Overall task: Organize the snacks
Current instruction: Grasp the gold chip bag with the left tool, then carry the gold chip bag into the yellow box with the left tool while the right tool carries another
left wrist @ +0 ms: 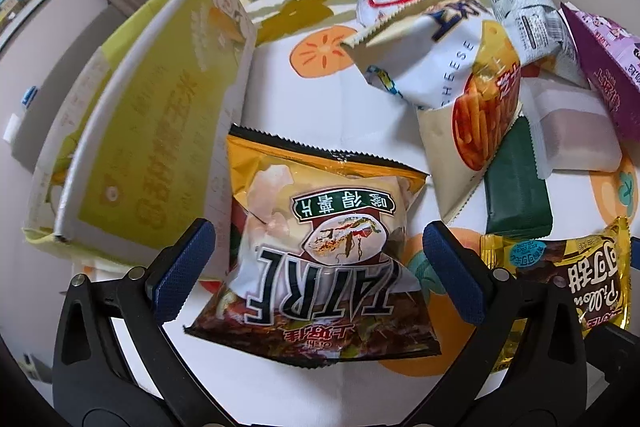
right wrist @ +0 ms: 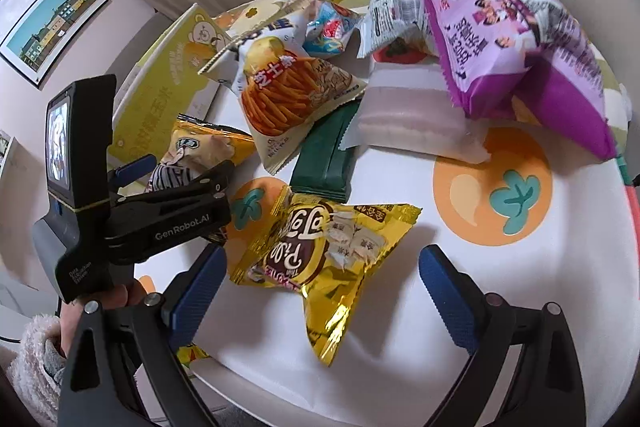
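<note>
My left gripper [left wrist: 320, 267] is open, its blue pads either side of a gold and brown chip bag [left wrist: 316, 243] lying on the table; the same bag shows in the right wrist view [right wrist: 200, 151]. A yellow-green cardboard box [left wrist: 152, 131] stands open just left of it. My right gripper [right wrist: 320, 287] is open around a gold chocolate snack bag [right wrist: 320, 259], also in the left wrist view [left wrist: 560, 275]. The left gripper body [right wrist: 160, 211] shows at the left of the right wrist view.
A white cheese-stick bag [right wrist: 288, 95], a dark green packet [right wrist: 324, 163], a pale wrapped block [right wrist: 416, 115], a purple bag [right wrist: 512, 59] and small white packs [right wrist: 384, 11] crowd the far side. The tablecloth [right wrist: 492, 191] has orange fruit prints. Curtains hang behind.
</note>
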Motion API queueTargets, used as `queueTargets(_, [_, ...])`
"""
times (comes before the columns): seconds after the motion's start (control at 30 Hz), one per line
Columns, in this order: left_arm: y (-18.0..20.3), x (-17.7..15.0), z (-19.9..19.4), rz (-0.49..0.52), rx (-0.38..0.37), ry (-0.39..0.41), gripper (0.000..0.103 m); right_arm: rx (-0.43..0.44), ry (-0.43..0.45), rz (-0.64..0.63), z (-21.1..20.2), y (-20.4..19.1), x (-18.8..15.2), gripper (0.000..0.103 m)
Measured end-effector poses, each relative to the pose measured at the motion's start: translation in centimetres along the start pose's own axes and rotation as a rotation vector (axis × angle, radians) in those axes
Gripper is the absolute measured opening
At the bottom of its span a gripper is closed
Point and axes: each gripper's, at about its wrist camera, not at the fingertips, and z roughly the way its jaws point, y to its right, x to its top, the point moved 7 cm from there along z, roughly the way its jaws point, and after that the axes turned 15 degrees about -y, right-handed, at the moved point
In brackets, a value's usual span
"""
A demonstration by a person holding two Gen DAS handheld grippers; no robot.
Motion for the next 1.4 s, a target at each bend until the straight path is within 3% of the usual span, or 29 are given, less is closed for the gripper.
queueTargets(0.1, [0.1, -0.2, 0.9, 0.004, -0.018, -0.03, 0.085, 0.004, -0.007, 0.007, 0.7, 0.2, 0.2, 0.096])
queueTargets(0.33, [-0.5, -0.1, 1.4, 0.001, -0.038, -0.041, 0.076, 0.022, -0.024, 0.027, 1.8, 0.7, 0.3, 0.096])
queueTargets(0.73, [-0.8, -0.3, 1.0, -0.001, -0.075, -0.05, 0.072, -0.029, -0.036, -0.01, 3.4, -0.7, 1.9, 0.094])
queueTargets(0.83, [-0.8, -0.3, 0.7, 0.003, -0.076, -0.04, 0.071, -0.071, -0.034, -0.037, 3.7, -1.0, 1.8, 0.086])
queueTargets(0.93, [-0.7, -0.5, 0.2, 0.01, -0.077, -0.03, 0.071, -0.099, -0.031, -0.057, 3.7, -1.1, 1.6, 0.066])
queueTargets(1.07, [-0.6, -0.8, -0.7, 0.017, -0.084, -0.019, 0.071, -0.081, -0.009, -0.074, 3.0, -1.5, 1.4, 0.055])
queueTargets(1.4, [-1.4, -2.1, -6.4, 0.026, -0.129, 0.041, 0.071, -0.125, 0.057, -0.08, -1.4, -1.9, 1.4, 0.052])
